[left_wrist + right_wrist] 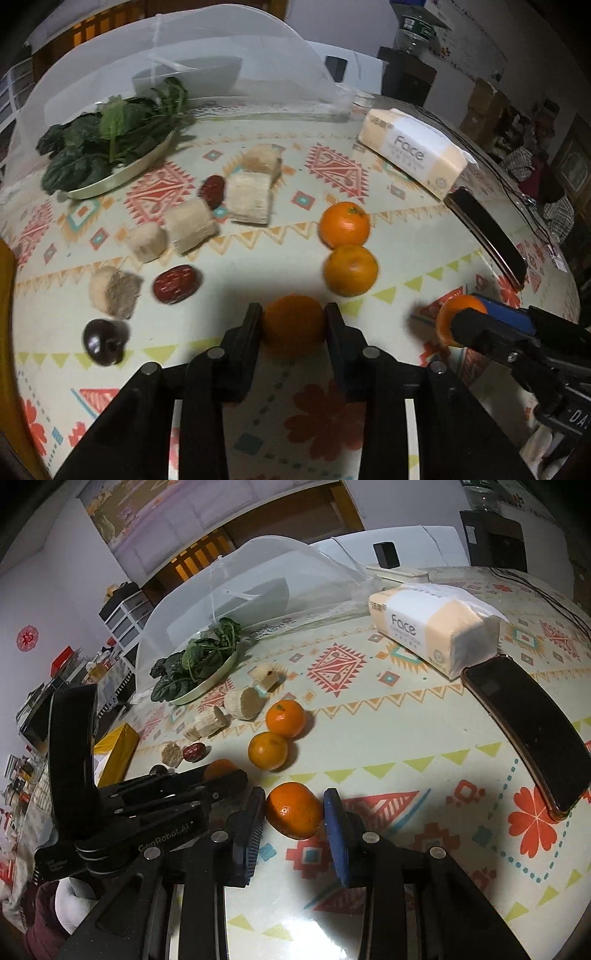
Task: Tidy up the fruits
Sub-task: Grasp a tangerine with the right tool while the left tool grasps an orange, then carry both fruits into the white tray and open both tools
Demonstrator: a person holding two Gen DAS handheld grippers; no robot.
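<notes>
A small orange rests on the patterned tablecloth with my left gripper shut on it, both black pads against its sides. To the right, my right gripper is shut on another orange, its blue-lined pads touching both sides. That gripper and its orange also show in the left wrist view. Two loose oranges lie side by side just beyond. Two red dates and a dark round fruit lie to the left.
Several beige cut chunks are scattered mid-table. A plate of leafy greens sits at the back left by a white mesh food cover. A tissue pack and a dark phone lie right. A yellow box sits at the table's left edge.
</notes>
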